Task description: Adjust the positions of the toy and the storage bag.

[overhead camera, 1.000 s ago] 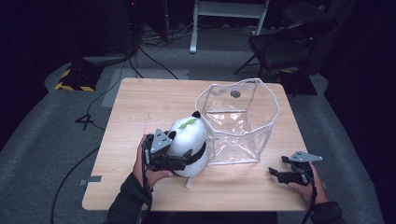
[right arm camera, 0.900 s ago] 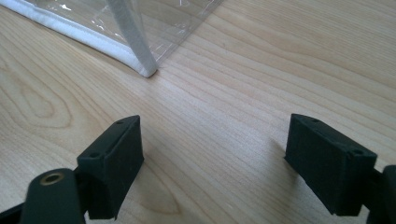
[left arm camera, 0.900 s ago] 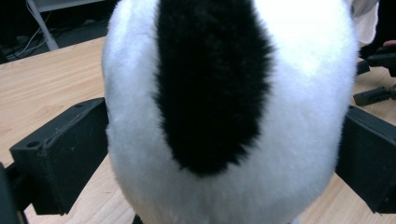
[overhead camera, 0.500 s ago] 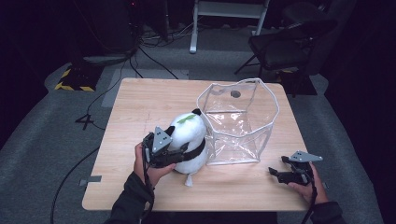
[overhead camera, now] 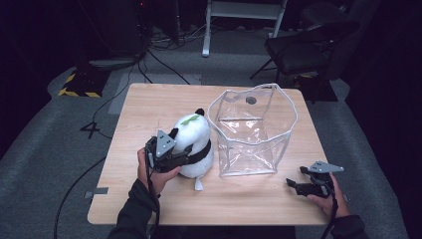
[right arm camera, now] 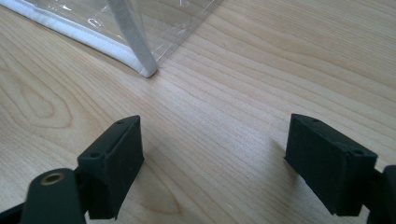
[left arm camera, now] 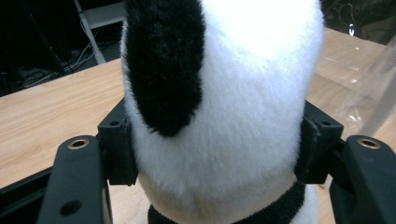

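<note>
- Presently, the left gripper [overhead camera: 191,155] is clamped on the panda plush [overhead camera: 193,142]; the left gripper view shows both pads pressed into the white fur at either flank, the body bulging between them.
- Location of the plush: on the wooden table [overhead camera: 149,107], upright or slightly tilted, just to the left of the clear plastic bag [overhead camera: 253,130]. Whether its base is bearing on the table or just off it cannot be told.
- Condition of the bag: standing, mouth open upward, white-trimmed rim [overhead camera: 291,107] spread wide; nothing is seen inside it.
- Right gripper [overhead camera: 293,184]: resting low near the table's front right edge, jaws wide apart and holding nothing. Its own view shows bare wood between the pads and the bag's lower corner [right arm camera: 147,71] ahead, not touching.
- Step in hand, as judged: the plush is secured and about to be lifted for placing into the bag.
- Next move, as judged: raise the plush above the rim, carry it rightward over the opening, and lower it in. The rim is soft, so a snag could fold or tip the bag; steadying its near edge with the free gripper would be prudent.
</note>
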### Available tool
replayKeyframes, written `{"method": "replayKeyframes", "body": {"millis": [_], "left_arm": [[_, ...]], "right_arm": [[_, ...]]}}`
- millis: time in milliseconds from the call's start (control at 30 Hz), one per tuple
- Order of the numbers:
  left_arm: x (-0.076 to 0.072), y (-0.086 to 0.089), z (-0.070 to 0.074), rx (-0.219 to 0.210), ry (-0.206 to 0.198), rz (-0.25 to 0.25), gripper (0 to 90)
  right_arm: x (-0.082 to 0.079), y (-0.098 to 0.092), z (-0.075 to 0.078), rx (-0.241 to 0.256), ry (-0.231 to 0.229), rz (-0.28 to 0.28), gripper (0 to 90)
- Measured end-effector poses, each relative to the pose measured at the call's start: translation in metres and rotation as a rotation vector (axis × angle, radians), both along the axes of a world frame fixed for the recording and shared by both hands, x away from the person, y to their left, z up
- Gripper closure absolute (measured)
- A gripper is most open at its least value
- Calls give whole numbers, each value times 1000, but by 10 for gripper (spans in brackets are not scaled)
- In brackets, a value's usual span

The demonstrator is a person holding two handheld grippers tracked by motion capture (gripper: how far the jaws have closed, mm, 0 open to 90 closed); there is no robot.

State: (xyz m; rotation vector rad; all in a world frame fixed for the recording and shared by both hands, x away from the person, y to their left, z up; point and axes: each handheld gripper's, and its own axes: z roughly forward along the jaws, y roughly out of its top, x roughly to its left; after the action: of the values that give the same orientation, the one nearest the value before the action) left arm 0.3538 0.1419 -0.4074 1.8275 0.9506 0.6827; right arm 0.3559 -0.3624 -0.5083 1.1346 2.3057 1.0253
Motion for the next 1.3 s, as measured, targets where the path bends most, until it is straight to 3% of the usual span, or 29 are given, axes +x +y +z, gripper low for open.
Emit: {"method": "replayKeyframes", "body": {"millis": [333, 467, 800, 1100, 1300], "left_arm": [[30, 5, -1, 2, -10, 12, 324], [35, 5, -1, 0, -11, 11, 325], [38, 9, -4, -41, 3, 19, 326], [36, 9, -4, -29, 3, 16, 345], [34, 8, -6, -45, -15, 15, 376]], "right_arm": [[0, 0, 0, 0, 0, 0, 190], [0, 0, 0, 0, 0, 0, 190], [0, 0, 0, 0, 0, 0, 190], [1, 0, 0, -1, 0, 0, 189], [1, 0, 0, -1, 0, 0, 190]]}}
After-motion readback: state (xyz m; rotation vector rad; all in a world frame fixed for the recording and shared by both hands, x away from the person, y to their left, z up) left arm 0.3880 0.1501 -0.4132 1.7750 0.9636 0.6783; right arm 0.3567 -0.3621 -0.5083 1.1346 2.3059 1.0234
